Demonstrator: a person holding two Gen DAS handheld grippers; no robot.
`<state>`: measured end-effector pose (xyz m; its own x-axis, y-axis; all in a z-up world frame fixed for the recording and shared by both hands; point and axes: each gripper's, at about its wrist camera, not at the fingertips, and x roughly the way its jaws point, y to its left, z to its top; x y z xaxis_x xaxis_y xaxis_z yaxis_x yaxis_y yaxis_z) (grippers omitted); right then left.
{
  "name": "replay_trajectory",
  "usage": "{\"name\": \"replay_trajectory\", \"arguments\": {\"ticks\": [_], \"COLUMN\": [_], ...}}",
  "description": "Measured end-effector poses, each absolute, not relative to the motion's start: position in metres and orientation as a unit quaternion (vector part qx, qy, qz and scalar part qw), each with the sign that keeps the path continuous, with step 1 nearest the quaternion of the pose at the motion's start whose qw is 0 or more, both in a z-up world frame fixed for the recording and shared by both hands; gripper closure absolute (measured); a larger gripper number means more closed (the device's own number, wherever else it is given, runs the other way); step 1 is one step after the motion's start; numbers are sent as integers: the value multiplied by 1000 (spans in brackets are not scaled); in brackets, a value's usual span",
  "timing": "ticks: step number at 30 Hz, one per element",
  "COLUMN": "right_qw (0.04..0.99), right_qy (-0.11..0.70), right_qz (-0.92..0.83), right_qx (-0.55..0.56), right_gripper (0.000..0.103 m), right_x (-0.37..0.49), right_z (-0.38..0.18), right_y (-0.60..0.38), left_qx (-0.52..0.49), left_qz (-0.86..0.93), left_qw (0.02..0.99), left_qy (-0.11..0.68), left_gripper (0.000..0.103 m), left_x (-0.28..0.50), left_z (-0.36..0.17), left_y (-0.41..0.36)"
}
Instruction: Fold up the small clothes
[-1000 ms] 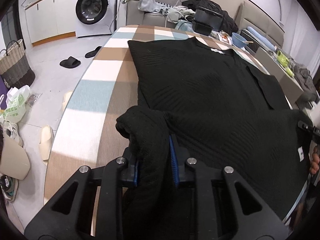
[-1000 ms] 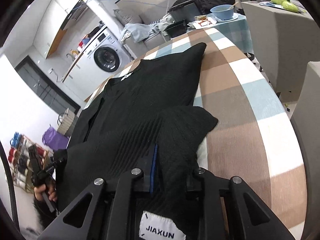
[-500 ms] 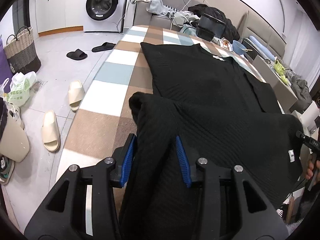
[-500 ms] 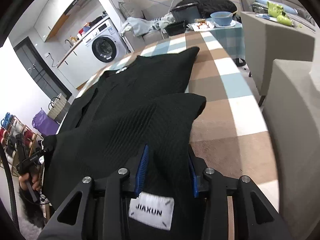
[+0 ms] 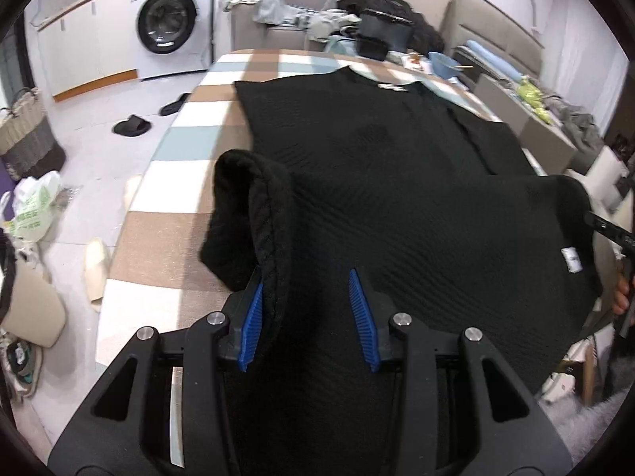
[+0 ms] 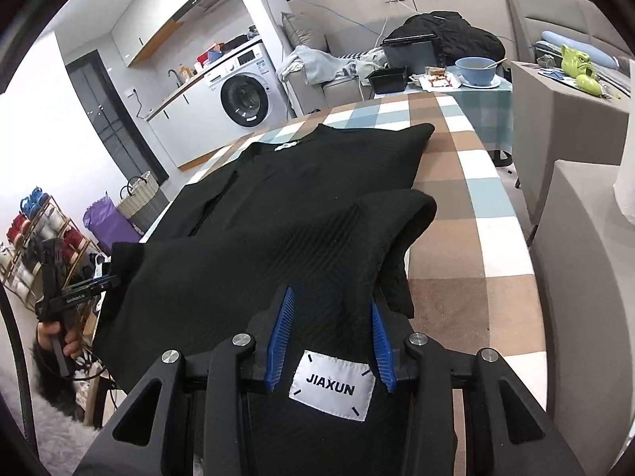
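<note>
Sweater point(image 5: 389, 182) lies on table point(image 5: 186, 146), near hem folded up over its body. Washer point(image 5: 170, 23) behind table's far left; bowl point(image 6: 475, 69) at far end. Basket point(image 5: 27, 127) on floor left.

Bare checked table point(image 6: 488, 214) flanks the black sweater point(image 6: 317, 182); bowl point(image 6: 475, 71) crowds the far end.

Left gripper point(image 5: 305, 317): matte black angular linkage arms with triangular cut-outs, four round silver screw heads across the joints, and two ribbed blue finger pads point(image 5: 250, 327). Right gripper point(image 6: 329, 341) has the same build: black frame, silver screws, ribbed blue pads point(image 6: 279, 343)
</note>
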<state>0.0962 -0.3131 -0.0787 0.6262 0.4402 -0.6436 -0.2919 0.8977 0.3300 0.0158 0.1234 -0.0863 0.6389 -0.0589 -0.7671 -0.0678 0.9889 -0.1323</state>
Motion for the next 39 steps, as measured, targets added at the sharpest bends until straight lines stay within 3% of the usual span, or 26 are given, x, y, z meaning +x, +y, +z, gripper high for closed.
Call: {"name": "replay_trajectory", "arguments": {"ticks": [2,3,4,6,13,22,24,26,27,28,30,37,39], "right_qw": [899,902,902,906,920,914,907,903,905,906,903,880,885], "right_qy": [381,379,383,372,264,359,380,390,386,379,380,411,414], "right_qz": [194,181,172,170,211,93,90,92,88,87,88,119,113], "right_qx": [99,101,101,106,200,162,157,155,157,164,182,208,183], "right_gripper": [65,71,85,97,98,98,93,83,72,58,45,46,49], "right_x": [102,106,110,114,117,159,161,164,162,161,162,190,193], "right_z": [-86,-90,-94,-93,-47,-83,-91,-95,-94,-93,-95,-111,-110], "right_y": [-315,-316,-317,-321,-342,-321,-323,-328,-333,-339,-347,-330,-320], "left_qx": [-77,-78,-81,-104,-142,-167,-165,-165,-167,-173,-185,-187,-176], "left_qz": [22,28,35,44,29,32,37,39,44,46,36,19,4], "left_qw": [911,915,919,929,940,905,903,901,900,900,898,889,890], "left_qy": [405,395,385,353,310,391,395,400,400,397,397,418,420], "left_gripper": [88,99,100,101,101,100,93,71,48,34,31,31,37], "left_x": [16,17,16,14,49,119,118,115,111,107,103,113,117], "left_z": [-86,-85,-82,-69,-37,-79,-82,-85,-86,-88,-91,-106,-107], "left_y": [129,133,136,147,184,212,210,208,208,209,208,194,184]}}
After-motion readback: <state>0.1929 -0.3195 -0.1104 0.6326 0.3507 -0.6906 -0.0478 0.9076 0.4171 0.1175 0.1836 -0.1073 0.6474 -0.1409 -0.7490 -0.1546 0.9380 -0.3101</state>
